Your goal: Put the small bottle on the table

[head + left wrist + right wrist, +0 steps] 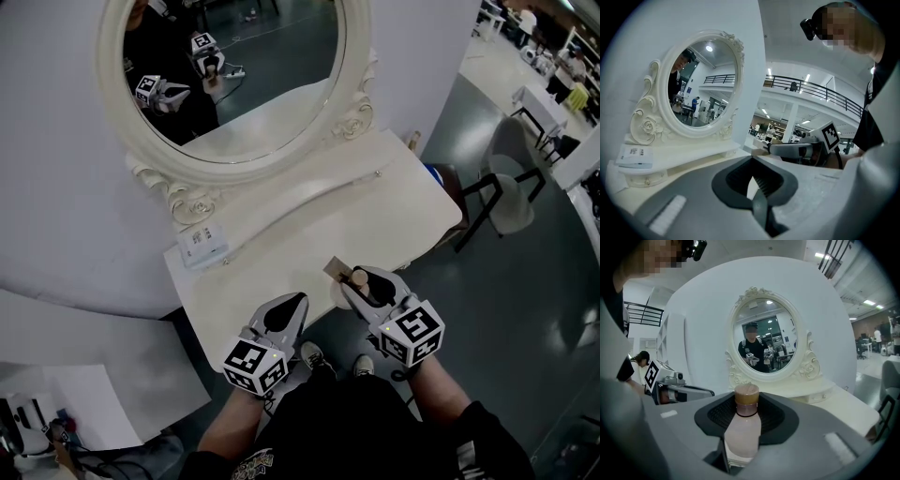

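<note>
A small pale pink bottle [742,432] with a tan cap stands upright between the jaws of my right gripper [747,416], which is shut on it. In the head view the bottle [360,278] and right gripper [361,284] are over the front edge of the white dressing table [375,206]. A tan flat piece [336,268] shows just beyond the gripper's tip. My left gripper [298,302] is to the left at the same edge, shut with nothing in it. In the left gripper view the left gripper [754,180] points across the table [693,166].
An oval white-framed mirror [234,84] stands at the table's back on a low shelf, with a small white card [202,242] at its left end. A grey chair [506,192] stands on the floor to the right. The person's legs are below the grippers.
</note>
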Demonstrator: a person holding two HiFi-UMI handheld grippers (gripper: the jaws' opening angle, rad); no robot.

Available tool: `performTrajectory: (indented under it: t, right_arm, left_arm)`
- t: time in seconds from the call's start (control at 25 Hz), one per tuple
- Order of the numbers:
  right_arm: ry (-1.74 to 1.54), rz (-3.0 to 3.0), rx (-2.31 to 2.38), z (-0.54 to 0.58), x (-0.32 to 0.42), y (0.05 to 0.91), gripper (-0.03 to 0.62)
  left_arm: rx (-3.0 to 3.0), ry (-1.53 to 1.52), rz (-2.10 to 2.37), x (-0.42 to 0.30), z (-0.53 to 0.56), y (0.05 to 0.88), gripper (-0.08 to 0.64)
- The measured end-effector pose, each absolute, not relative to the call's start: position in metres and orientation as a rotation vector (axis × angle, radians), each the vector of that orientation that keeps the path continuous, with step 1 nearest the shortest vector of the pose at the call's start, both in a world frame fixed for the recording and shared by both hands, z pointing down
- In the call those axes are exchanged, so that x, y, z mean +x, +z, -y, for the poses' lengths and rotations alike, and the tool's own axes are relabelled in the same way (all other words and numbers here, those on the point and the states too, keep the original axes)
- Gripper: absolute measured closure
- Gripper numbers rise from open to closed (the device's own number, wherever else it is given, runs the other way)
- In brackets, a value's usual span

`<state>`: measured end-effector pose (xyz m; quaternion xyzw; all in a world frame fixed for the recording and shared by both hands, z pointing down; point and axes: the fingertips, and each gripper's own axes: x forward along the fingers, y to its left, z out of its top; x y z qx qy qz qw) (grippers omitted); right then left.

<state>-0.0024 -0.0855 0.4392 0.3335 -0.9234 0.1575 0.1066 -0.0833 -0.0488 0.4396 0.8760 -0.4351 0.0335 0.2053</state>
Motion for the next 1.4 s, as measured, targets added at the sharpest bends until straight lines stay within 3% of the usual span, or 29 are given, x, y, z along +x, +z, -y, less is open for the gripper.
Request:
performTrajectory:
  t: [1.4]
  right_arm:
    - [0.419,2.764,0.851,0.113,-0.08,0.437,0.425]
  left_arm:
    - [2.413,0.043,1.337,-0.154,0.069,0.435,0.56]
